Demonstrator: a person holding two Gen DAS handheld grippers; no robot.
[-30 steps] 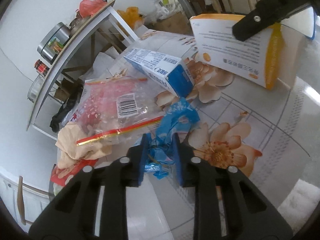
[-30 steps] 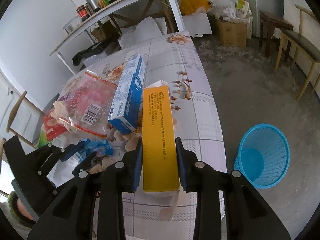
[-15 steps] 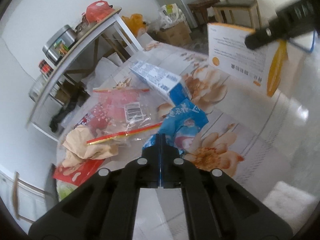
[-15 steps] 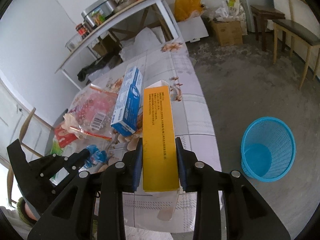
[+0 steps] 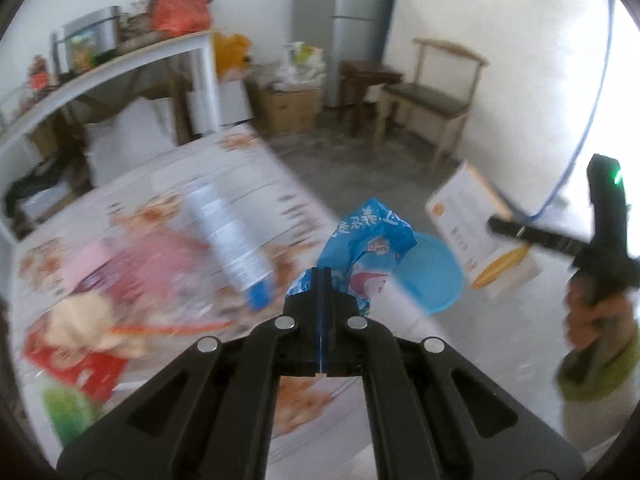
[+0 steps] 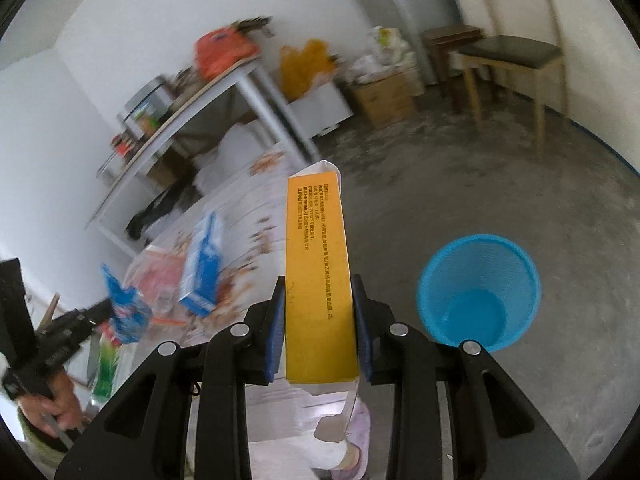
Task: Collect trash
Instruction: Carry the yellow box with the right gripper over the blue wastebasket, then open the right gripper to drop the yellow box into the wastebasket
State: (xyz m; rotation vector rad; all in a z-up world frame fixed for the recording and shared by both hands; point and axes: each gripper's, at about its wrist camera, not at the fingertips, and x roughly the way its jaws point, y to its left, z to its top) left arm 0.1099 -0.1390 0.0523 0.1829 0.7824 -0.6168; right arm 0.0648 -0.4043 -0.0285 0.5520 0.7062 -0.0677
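Note:
My left gripper (image 5: pixel 321 280) is shut on a crumpled blue wrapper (image 5: pixel 366 246), held up above the flowered table (image 5: pixel 192 184). The same wrapper (image 6: pixel 124 304) shows at the left of the right wrist view. My right gripper (image 6: pixel 319 312) is shut on a yellow and white carton (image 6: pixel 318 276), held past the table's edge over the floor. That carton (image 5: pixel 476 232) appears on the right in the left wrist view. A blue mesh bin (image 6: pixel 478 292) stands on the floor to the right; the bin (image 5: pixel 434 276) is partly hidden behind the wrapper.
On the table lie a blue and white box (image 5: pixel 234 240), a clear pink bag (image 5: pixel 132 272), a crumpled tan paper (image 5: pixel 84 320) and a red packet (image 5: pixel 76 360). A white shelf table (image 6: pixel 224 92), cardboard boxes (image 6: pixel 384 96) and a wooden chair (image 6: pixel 512 52) stand behind.
My left gripper closed on the blue wrapper and lifted it off the table. My right gripper carried the yellow carton sideways away from the table, bringing the blue bin closer.

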